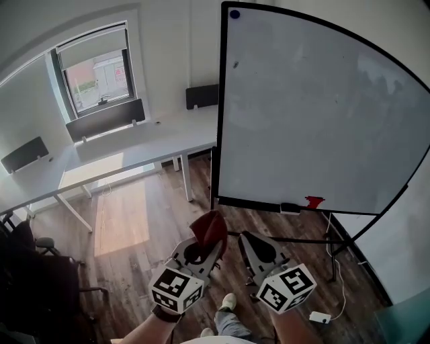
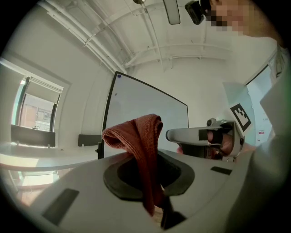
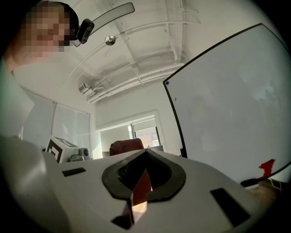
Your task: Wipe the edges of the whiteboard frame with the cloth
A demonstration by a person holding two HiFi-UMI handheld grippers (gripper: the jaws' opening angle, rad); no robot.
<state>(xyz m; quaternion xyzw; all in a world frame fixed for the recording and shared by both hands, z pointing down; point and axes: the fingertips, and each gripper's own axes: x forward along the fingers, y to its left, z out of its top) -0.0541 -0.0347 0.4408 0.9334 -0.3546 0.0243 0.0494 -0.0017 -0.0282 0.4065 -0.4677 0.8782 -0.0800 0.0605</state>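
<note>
Looks like no wiping done yet. Holding the cloth (image 1: pixel 209 227) pinched tight in the left gripper (image 1: pixel 213 245), with a red fold poking up past the jaw tips. In the right gripper (image 1: pixel 247 240): jaws pressed together, nothing between them (only a thin bright slit in its own view). Both hanging low and side by side, under the bottom edge of the whiteboard frame (image 1: pixel 220 101) and well apart from it. No touch anywhere between cloth and black frame.

So, as a guess, right at the start. Left to wipe: the tall left edge, the top, the far side, and the bottom edge by the ledge with the small dark eraser (image 1: pixel 291 208) and a red bit (image 1: pixel 314 201) beside it.

On the whiteboard (image 1: pixel 316 114) itself: mostly clean white, a few faint grey smudges, one blue dot (image 1: pixel 234 13) in the top left corner. Standing on dark legs on a brown wood floor (image 1: pixel 127 222) with a sunny patch. Further off, a long white table (image 1: pixel 134 151) and a window (image 1: pixel 97 70).
</note>
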